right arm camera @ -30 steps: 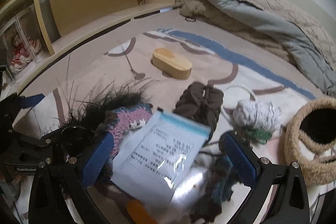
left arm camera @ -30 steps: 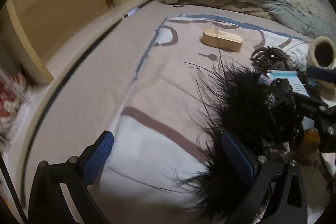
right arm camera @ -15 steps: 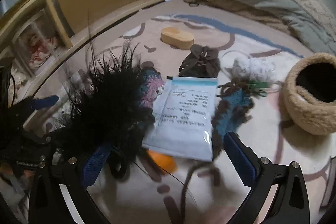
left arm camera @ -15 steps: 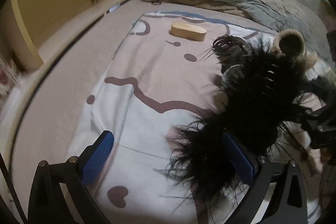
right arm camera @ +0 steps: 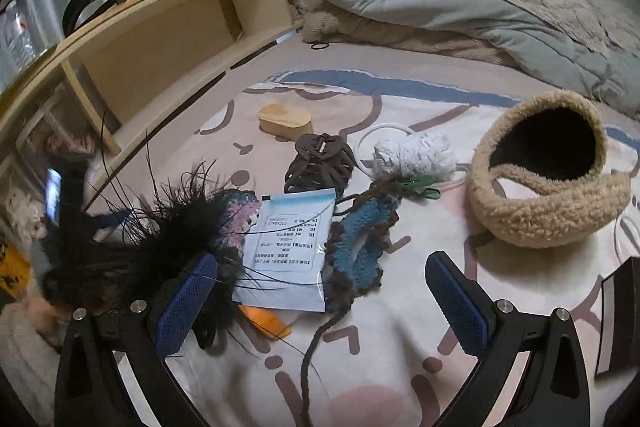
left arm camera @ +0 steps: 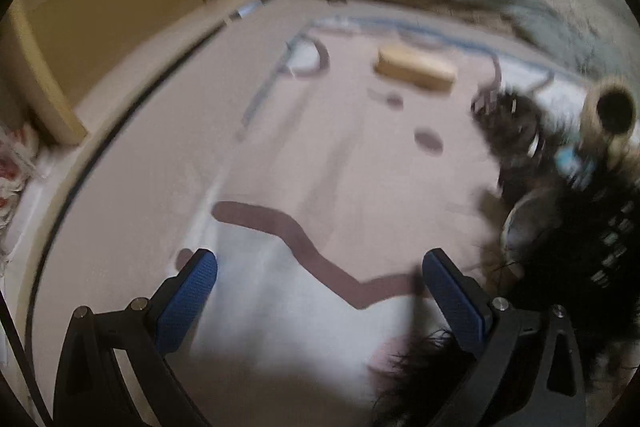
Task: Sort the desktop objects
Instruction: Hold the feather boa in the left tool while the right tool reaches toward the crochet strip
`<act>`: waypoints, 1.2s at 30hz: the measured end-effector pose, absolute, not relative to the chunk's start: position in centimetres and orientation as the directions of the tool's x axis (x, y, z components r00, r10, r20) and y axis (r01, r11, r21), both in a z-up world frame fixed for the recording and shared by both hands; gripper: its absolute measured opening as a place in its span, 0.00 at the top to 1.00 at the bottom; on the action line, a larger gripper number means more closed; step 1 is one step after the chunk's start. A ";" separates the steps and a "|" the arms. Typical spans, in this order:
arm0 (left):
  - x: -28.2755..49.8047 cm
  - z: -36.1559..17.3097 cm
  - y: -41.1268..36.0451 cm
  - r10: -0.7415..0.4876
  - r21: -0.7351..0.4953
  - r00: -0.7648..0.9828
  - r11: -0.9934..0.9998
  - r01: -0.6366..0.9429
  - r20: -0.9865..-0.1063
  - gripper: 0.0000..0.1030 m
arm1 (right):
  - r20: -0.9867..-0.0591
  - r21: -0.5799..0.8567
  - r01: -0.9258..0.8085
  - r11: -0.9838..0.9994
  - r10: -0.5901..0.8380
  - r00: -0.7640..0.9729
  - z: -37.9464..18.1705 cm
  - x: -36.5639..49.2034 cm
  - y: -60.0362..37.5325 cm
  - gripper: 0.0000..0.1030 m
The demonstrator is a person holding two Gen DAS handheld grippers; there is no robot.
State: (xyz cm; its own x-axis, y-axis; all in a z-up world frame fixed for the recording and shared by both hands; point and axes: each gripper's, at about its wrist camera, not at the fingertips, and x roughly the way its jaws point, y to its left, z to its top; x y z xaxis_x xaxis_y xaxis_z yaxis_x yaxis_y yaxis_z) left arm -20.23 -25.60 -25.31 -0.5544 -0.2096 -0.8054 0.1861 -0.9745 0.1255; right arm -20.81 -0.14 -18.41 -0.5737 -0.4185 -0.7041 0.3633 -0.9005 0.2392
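Both grippers, left (left arm camera: 320,291) and right (right arm camera: 320,291), gape empty; the feathers (right arm camera: 132,243) have dropped beside the packet (right arm camera: 292,247), freeing the next pick

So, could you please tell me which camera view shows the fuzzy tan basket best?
The right wrist view: the fuzzy tan basket is sharp and close, showing its dark opening and looped handle. The left wrist view shows it only small and motion-blurred at the right edge, partly behind the black feathery item.
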 end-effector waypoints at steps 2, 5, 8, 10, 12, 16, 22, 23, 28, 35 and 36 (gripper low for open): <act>-19.7 -25.3 -25.0 -0.191 0.124 -0.576 -0.980 0.153 -0.795 0.00 | -0.705 0.243 0.357 -0.902 -0.417 -0.573 -18.6 -20.6 0.2 0.00; -18.4 -24.8 -23.3 -0.113 0.103 -0.593 -0.993 0.052 -0.798 0.00 | -0.711 0.267 0.337 -0.903 -0.421 -0.564 -19.0 -20.1 0.8 0.00; -17.4 -24.9 -21.5 -0.095 0.127 -0.595 -0.992 -0.013 -0.798 0.00 | -0.712 0.305 0.307 -0.902 -0.430 -0.555 -19.3 -19.1 1.8 0.00; -16.5 -25.0 -20.2 -0.026 0.087 -0.581 -0.993 -0.077 -0.813 0.01 | -0.712 0.314 0.291 -0.904 -0.427 -0.558 -19.3 -18.6 2.4 0.00; -15.8 -25.2 -18.9 0.031 0.051 -0.562 -0.990 -0.129 -0.827 0.01 | -0.708 0.327 0.261 -0.908 -0.418 -0.569 -19.2 -17.8 3.6 0.00; -14.0 -24.5 -16.8 0.145 -0.038 -0.559 -0.979 -0.198 -0.816 0.00 | -0.707 0.335 0.217 -0.917 -0.397 -0.585 -18.7 -16.4 5.7 0.00; -11.5 -24.3 -11.8 0.238 -0.069 -0.522 -0.944 -0.323 -0.819 0.00 | -0.708 0.344 0.150 -0.927 -0.361 -0.607 -18.6 -13.6 8.7 0.00; -11.1 -24.6 -10.9 0.235 -0.055 -0.512 -0.938 -0.342 -0.826 0.00 | -0.714 0.343 0.141 -0.929 -0.356 -0.604 -18.8 -13.2 9.0 0.00; -9.1 -25.4 -9.8 0.216 -0.022 -0.507 -0.932 -0.361 -0.834 0.00 | -0.765 0.335 0.123 -0.934 -0.346 -0.543 -20.8 -11.2 8.7 0.00; -7.1 -24.9 -11.7 0.218 -0.081 -0.515 -0.958 -0.276 -0.829 0.00 | -0.796 0.280 0.145 -0.949 -0.314 -0.517 -22.7 -9.4 7.8 0.00; -6.9 -24.6 -12.0 0.220 -0.090 -0.522 -0.961 -0.263 -0.824 0.00 | -0.797 0.273 0.143 -0.951 -0.307 -0.521 -22.7 -9.3 7.9 0.00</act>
State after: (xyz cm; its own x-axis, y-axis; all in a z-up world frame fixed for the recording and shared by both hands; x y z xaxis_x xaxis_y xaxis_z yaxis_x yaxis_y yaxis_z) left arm -6.86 -12.00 -24.61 -0.5217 0.2197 -0.8243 -0.2627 -0.9607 -0.0898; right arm -9.25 7.91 -22.74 -0.5211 -0.3066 -0.7966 0.1431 -0.9514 0.2726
